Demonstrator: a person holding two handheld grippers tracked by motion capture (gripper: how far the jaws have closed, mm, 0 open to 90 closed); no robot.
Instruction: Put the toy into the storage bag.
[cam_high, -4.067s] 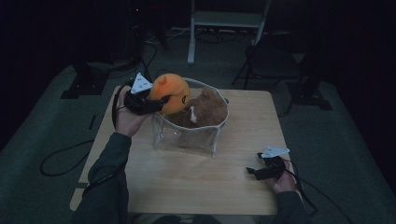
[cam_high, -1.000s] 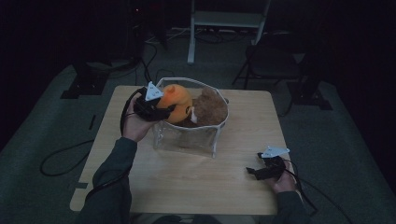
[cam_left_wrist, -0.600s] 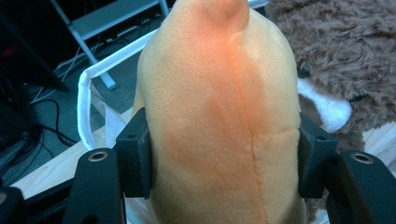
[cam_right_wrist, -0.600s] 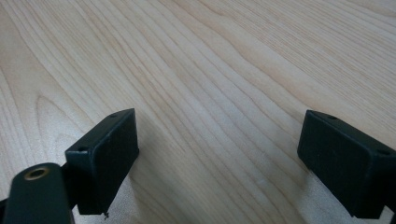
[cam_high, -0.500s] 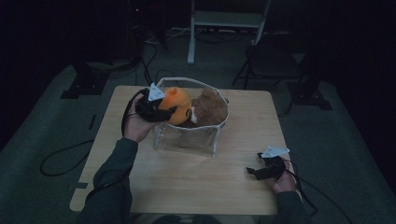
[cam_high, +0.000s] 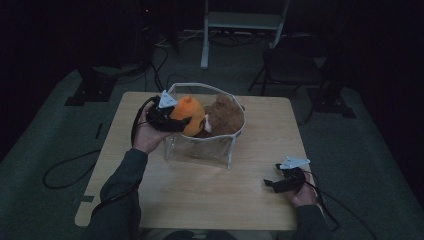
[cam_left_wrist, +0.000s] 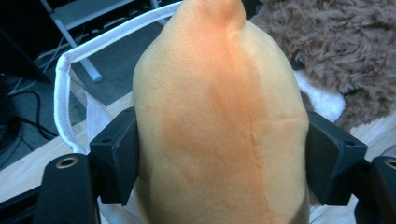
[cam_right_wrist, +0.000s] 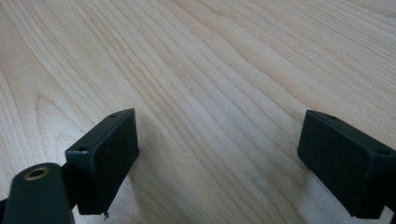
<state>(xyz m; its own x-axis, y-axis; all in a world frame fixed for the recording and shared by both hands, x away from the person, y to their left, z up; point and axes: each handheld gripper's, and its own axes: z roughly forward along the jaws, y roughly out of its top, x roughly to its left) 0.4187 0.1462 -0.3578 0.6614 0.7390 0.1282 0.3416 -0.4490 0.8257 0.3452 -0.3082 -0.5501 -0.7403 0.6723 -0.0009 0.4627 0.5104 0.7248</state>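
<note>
The left gripper (cam_high: 176, 120) is clenched on an orange plush toy (cam_high: 190, 114), its jaws pressing the toy's two flanks, and holds it over the left rim of a clear bag with white trim (cam_high: 200, 147) that stands just back of the tabletop's (cam_high: 200, 195) middle. In the left gripper view the orange plush toy (cam_left_wrist: 219, 121) sits beside a brown furry plush (cam_left_wrist: 336, 51) already inside the bag, the white trim (cam_left_wrist: 84, 51) curving off to its left. The right gripper (cam_high: 278, 184) rests low near the tabletop's front right corner, jaws spread wide over bare wood (cam_right_wrist: 196, 70), gripping nothing. Open tabletop runs along the whole front edge between the two forearms.
</note>
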